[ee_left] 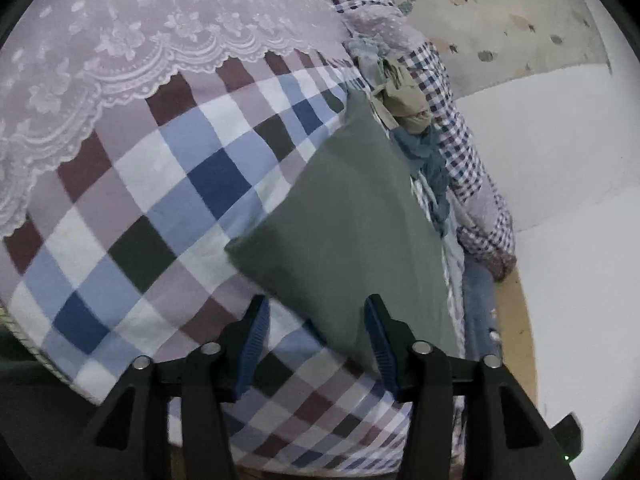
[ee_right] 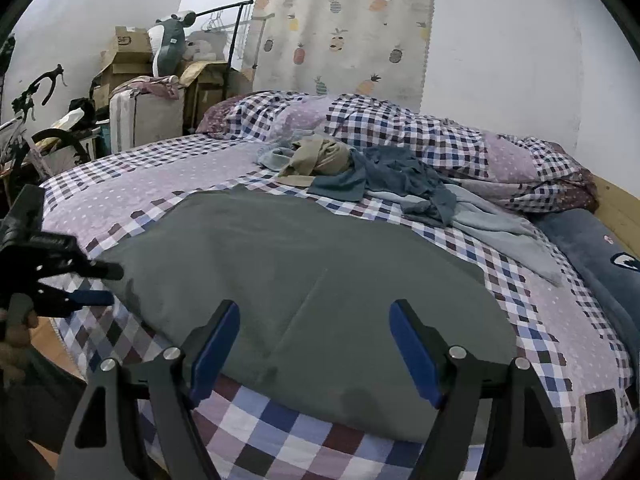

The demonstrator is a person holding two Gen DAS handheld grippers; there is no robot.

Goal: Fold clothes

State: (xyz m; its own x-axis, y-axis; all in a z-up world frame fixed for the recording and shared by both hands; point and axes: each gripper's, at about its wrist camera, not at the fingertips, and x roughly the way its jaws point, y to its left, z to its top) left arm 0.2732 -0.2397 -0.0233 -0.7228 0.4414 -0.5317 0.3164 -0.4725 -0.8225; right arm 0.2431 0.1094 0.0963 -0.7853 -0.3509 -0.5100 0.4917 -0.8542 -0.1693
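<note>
A grey garment (ee_right: 304, 280) lies flat on the checked bedsheet (ee_right: 280, 432), pineapple curtain (ee_right: 344, 24) behind; left gripper (ee_left: 316, 344) and right gripper (ee_right: 316, 344) both spread, empty.

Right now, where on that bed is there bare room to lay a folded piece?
Free: the lilac dotted band left of the grey garment, and the checked strip between it and the phone. Crowded: the heap of clothes before the pillows.
</note>
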